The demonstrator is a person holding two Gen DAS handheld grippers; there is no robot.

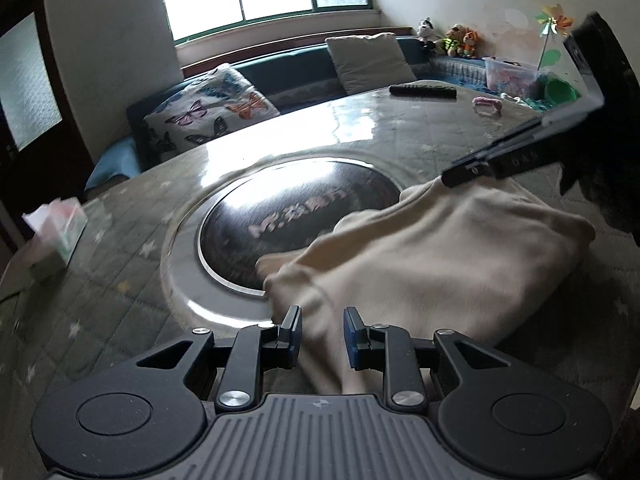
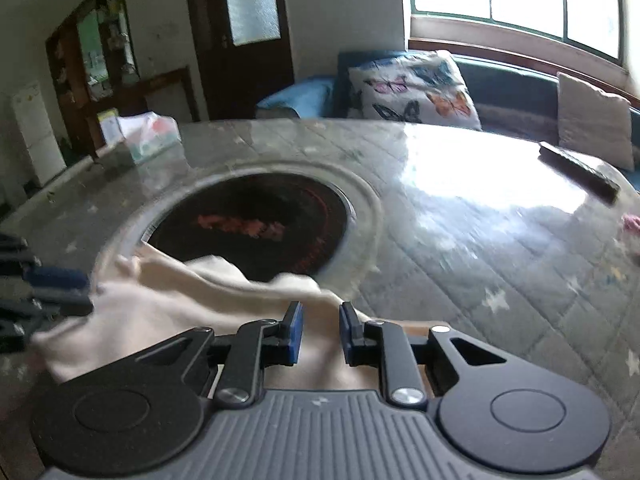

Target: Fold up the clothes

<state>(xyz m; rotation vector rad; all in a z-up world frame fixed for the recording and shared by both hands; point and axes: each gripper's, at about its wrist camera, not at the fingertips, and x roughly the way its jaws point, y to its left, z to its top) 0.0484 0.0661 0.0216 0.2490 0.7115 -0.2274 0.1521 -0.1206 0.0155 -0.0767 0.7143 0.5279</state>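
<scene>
A cream garment (image 1: 440, 248) lies bunched on the glass-topped table (image 1: 120, 312), partly over a round black hotplate (image 1: 288, 216). My left gripper (image 1: 323, 336) holds its near edge, and fabric fills the narrow gap between the blue pads. The right gripper (image 1: 450, 178) pinches the far corner, pulling it into a peak. In the right wrist view the same garment (image 2: 160, 304) runs between the jaws of my right gripper (image 2: 320, 334). The left gripper (image 2: 76, 288) is at the fabric's left end. The cloth hangs slack between the two, blurred by motion.
A tissue box (image 1: 56, 236) stands near the table's left edge. A black remote (image 1: 422, 91) and a small pink item (image 1: 486, 104) lie on the far side. Behind the table is a sofa with a butterfly cushion (image 1: 208, 108).
</scene>
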